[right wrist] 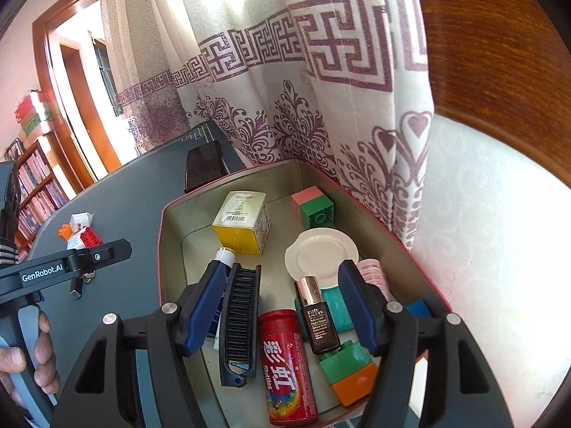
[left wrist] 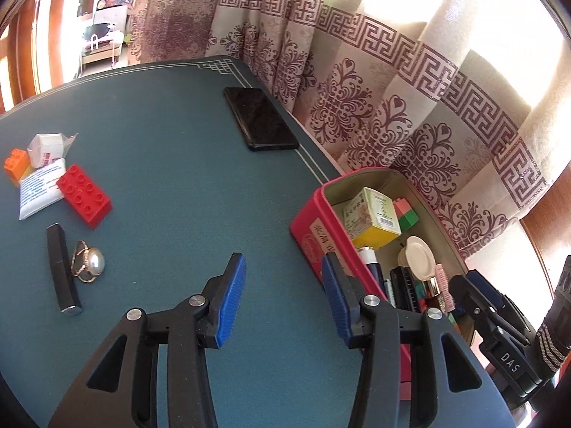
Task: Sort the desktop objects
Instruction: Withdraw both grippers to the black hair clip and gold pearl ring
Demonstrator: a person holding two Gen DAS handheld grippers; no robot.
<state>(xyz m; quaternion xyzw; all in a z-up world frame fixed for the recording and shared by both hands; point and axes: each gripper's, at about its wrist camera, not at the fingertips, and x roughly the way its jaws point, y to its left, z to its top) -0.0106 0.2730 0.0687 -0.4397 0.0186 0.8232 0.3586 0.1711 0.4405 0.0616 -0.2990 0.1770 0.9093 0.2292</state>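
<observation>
Nearest, the right gripper [right wrist: 282,306] hovers over the red tin box [right wrist: 162,221], its fingers spread and empty above a black comb [right wrist: 241,324], a Skittles tube [right wrist: 285,367] and a small brown bottle [right wrist: 317,315]. Meanwhile the left gripper [left wrist: 283,296] hangs released over the blue tabletop [left wrist: 171,164], beside what seems a pearl ring [left wrist: 89,260]; farther off lie a red brick [left wrist: 84,194], an orange brick [left wrist: 15,163] and, farthest, a black phone [left wrist: 260,117].

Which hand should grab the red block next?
Probably the left. The left gripper is open over the table, nearer the red block; the right gripper hangs open over the box.
</observation>
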